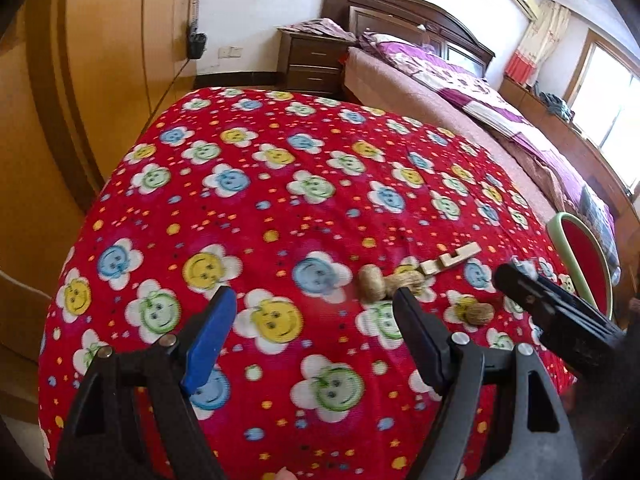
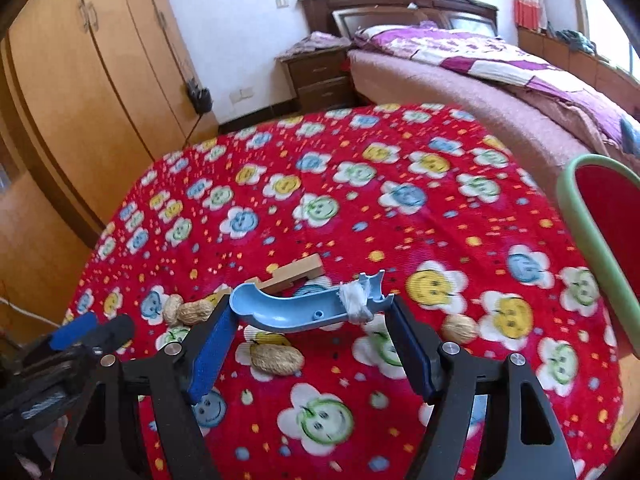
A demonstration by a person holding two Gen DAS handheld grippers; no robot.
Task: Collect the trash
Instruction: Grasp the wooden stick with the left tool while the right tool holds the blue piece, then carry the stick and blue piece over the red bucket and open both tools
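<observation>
With the right gripper (image 2: 310, 318) clamped endwise on the blue scrap (image 2: 304, 312), keep it level toward the bin (image 2: 592, 248) at the table's right edge; left gripper (image 1: 316, 300) gapes empty.

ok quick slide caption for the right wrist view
Right claw gripping a curved blue plastic piece above peanuts scattered on the red smiley-flower cloth.
</observation>
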